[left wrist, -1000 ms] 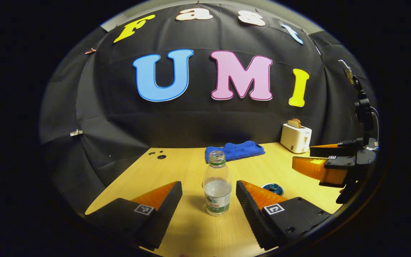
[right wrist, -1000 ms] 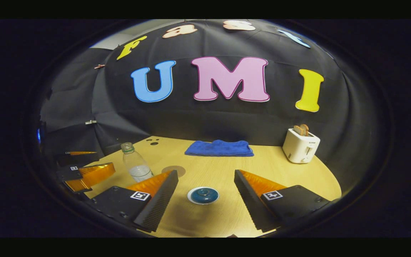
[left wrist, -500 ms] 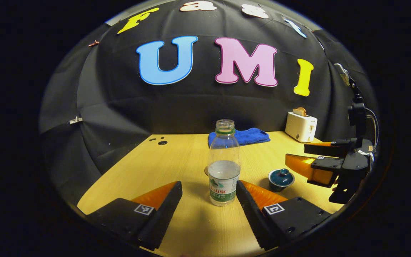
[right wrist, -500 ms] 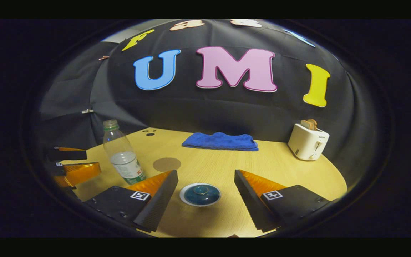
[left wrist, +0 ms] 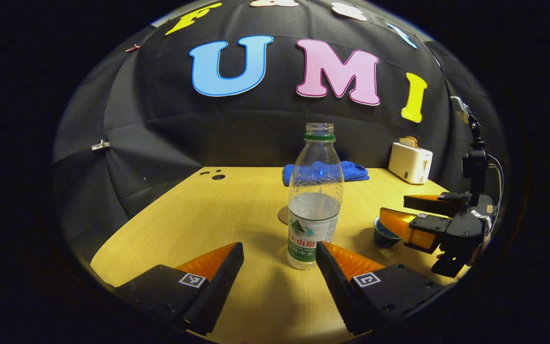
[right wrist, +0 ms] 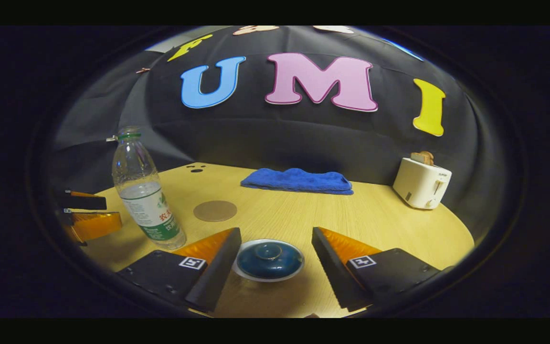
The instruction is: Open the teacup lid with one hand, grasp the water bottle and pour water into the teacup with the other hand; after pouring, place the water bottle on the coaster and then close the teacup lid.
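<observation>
**Approach stage: both grippers lining up, nothing gripped yet**

Bottle (left wrist: pixel 314 210) stands upright on the table (left wrist: pixel 208 210), uncapped and roughly half full, just ahead of the left gripper (left wrist: pixel 280 253). The fingers are spread wide; the right-hand one sits just beside the bottle's base, though whether it touches cannot be told. In the right gripper view, the right gripper (right wrist: pixel 275 260) is likewise spread, with the lid (right wrist: pixel 269 259) on the teacup lying between its fingers, not pinched. The coaster (right wrist: pixel 215 210) lies bare beyond, near the bottle; a blue cloth (right wrist: pixel 298 180) and a toaster (right wrist: pixel 421 183) sit at the back.

The step in hand looks like the reach: lid on, bottle not grasped. Next, the right gripper likely needs to centre on the lid's knob and close before lifting straight up. The left should advance until the bottle's body is between both fingers, then squeeze gently, since the thin plastic may buckle and spill through the uncapped neck.
</observation>
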Motion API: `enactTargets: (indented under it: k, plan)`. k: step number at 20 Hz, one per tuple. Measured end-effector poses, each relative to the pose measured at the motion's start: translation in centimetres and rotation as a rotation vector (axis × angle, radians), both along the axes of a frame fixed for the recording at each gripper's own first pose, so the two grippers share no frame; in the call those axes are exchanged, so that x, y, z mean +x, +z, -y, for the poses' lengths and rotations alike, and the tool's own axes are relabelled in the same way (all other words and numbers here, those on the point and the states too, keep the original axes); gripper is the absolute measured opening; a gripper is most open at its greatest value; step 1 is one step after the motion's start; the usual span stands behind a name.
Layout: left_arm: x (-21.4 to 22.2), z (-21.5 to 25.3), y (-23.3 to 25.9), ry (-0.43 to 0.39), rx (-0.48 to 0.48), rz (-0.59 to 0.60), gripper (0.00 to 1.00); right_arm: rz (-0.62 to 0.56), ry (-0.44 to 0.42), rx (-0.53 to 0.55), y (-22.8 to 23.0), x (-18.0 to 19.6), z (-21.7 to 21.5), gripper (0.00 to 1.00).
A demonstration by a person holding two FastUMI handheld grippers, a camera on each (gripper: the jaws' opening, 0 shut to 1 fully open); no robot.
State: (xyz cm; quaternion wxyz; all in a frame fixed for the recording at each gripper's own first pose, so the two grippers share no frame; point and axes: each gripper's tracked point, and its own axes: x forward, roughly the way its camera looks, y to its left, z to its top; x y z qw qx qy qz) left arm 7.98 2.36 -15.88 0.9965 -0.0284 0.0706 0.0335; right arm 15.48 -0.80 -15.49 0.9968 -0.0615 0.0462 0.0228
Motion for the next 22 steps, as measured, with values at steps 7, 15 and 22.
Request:
enactTargets:
  k: [7, 15, 22]
  plan:
    - [-0.02, -0.01, -0.84, 0.007, -0.003, -0.019, 0.96, -0.002, 0.023, -0.042, -0.70, 0.22, -0.79, 0.62]
    - [-0.15, -0.04, -0.75, 0.017, -0.002, -0.006, 0.96, -0.046, 0.022, -0.022, -0.78, 0.49, -0.83, 0.35]
    - [-0.16, 0.16, -0.65, 0.004, 0.001, 0.008, 0.96, -0.065, 0.043, -0.006, -0.38, 0.45, -0.76, 0.33]
